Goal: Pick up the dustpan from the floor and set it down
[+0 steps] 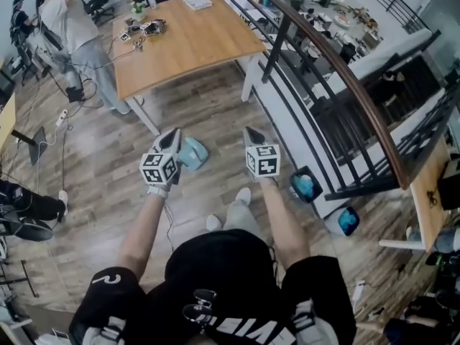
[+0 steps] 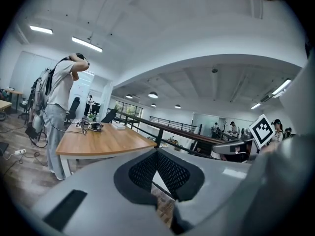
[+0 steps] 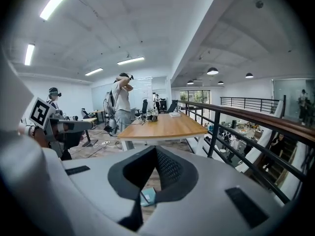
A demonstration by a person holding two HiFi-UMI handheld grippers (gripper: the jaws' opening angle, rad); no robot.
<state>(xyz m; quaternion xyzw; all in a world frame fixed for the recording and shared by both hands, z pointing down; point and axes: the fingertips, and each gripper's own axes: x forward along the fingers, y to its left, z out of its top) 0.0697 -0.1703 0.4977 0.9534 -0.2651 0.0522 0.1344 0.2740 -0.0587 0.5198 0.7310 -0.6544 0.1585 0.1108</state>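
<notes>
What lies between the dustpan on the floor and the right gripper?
Only bare wooden floor. In the head view, the dustpan and the right gripper are apart, with just planks between them.

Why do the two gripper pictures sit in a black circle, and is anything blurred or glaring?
Left gripper view: round black border from the wide lens; ceiling lights shine bright, the near grey jaws look soft. Right gripper view: same border, light strip stretched into a streak. Head view: even light, no hard shadows; the handrail bows into an arc, the table is sharp.
</notes>
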